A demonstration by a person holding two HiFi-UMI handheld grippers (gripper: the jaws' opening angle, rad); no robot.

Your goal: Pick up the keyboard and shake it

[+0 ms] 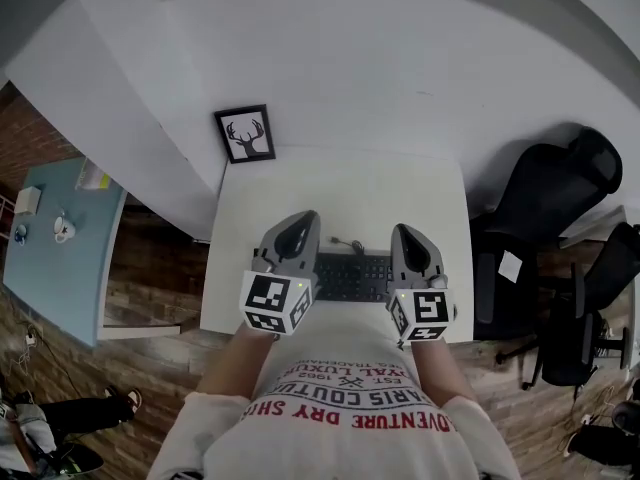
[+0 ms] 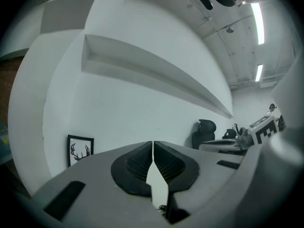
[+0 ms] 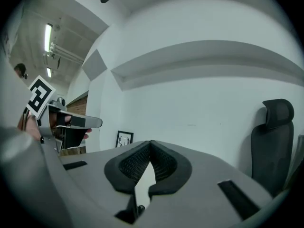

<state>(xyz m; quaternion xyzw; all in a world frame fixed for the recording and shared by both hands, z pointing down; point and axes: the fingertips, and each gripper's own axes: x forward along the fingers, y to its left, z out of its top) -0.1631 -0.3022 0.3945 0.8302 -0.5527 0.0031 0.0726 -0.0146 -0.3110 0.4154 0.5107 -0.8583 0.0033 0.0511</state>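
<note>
A: Start with the left gripper. How do its jaws stand?

B: Pressed together, pads meeting at the tips, with nothing between them. Through the slit below them only a pale surface shows. The right gripper is the same: closed and empty.

A: And the keyboard?

B: It is on the desk, near the front edge, between the two grippers. In the head view its long axis runs 9 to 3, and its cable leaves toward 12. The left gripper covers the 9 o'clock end and the right gripper the 3 o'clock end. Both point to 12.

A: So it lies toward 3 from the left gripper and toward 9 from the right?

B: Yes, and below them. Neither is nearer, since they sit evenly at the two ends. I cannot tell whether they touch it.

A: What does the lift need?

B: I'd judge the jaws must part first. Each should then take one end and keep it level along that 9-to-3 line.
</note>
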